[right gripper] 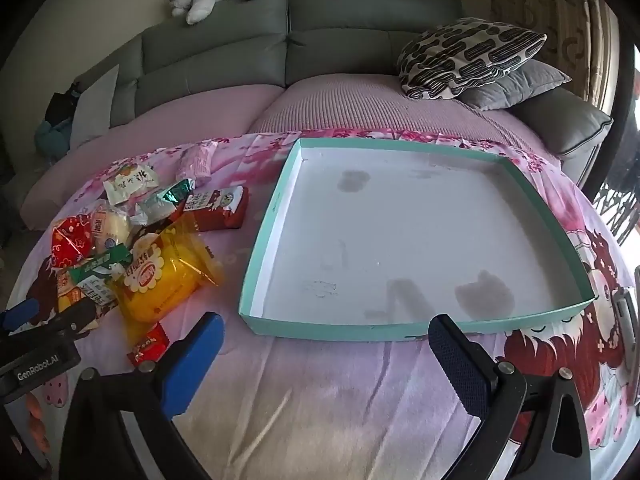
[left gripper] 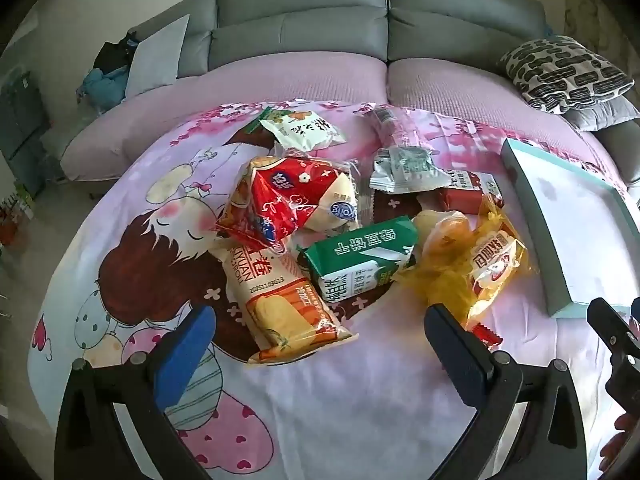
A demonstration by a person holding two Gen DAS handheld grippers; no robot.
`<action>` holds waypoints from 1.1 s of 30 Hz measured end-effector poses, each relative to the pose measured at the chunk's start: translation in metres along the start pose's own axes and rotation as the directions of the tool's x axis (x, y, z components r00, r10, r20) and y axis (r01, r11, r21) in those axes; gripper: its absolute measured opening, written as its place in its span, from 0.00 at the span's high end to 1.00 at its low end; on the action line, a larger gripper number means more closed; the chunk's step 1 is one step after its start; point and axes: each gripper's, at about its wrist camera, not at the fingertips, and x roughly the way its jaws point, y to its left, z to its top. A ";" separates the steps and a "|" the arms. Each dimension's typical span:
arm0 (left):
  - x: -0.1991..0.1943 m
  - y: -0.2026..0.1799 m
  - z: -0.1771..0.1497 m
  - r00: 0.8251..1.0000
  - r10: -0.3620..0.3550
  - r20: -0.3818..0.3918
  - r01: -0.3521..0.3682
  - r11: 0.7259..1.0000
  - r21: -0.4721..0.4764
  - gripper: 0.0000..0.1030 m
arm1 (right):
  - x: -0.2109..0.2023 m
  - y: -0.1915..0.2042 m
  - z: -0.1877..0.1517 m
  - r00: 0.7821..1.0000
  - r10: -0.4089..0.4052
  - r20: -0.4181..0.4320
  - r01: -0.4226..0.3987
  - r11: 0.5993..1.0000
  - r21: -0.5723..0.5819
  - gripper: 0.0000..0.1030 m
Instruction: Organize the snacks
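Your work surface is a table draped in a pink cartoon-print cloth [right gripper: 340, 392], set in front of a grey sofa [right gripper: 280, 52] with a pink cover over its seats. The biggest item on the cloth is the shallow teal box lid [right gripper: 256, 264], white inside, nothing in it; it lies to the right of the snack pile and apart from it, its near edge just ahead of your right gripper [right gripper: 326, 344]. That gripper hovers over the cloth with both jaws spread wide and nothing between them. Your left gripper [left gripper: 320, 330] likewise has its jaws wide apart, gripping nothing, its fingers either side of the near end of the pile. The snacks sit in a loose heap: a long orange-and-cream roll packet [left gripper: 276, 304] lies nearest, between the fingers; a red bun wrapper [left gripper: 288, 200] overlaps its far end; a green-and-white packet [left gripper: 360, 260] lies just to the right of the roll; a yellow cake bag [left gripper: 472, 268] touches the green packet on its right side. Behind these are a dark red packet [left gripper: 460, 196], a silver wrapper [left gripper: 404, 168] and a white packet [left gripper: 304, 130], with a pink packet [right gripper: 198, 160] farthest back. A small red candy [right gripper: 148, 346] lies alone on the cloth, just beside the yellow bag's near corner.
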 end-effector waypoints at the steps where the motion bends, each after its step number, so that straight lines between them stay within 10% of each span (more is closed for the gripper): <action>1: 0.000 0.000 0.000 1.000 0.000 0.001 0.000 1.000 0.002 0.00 | 0.000 -0.001 0.000 1.000 0.001 0.001 -0.001 1.000 0.003 0.00; 33: -0.009 -0.016 0.012 0.999 0.002 0.039 -0.002 1.000 0.020 0.00 | -0.006 -0.026 0.004 1.000 0.008 0.013 -0.008 0.999 0.049 0.00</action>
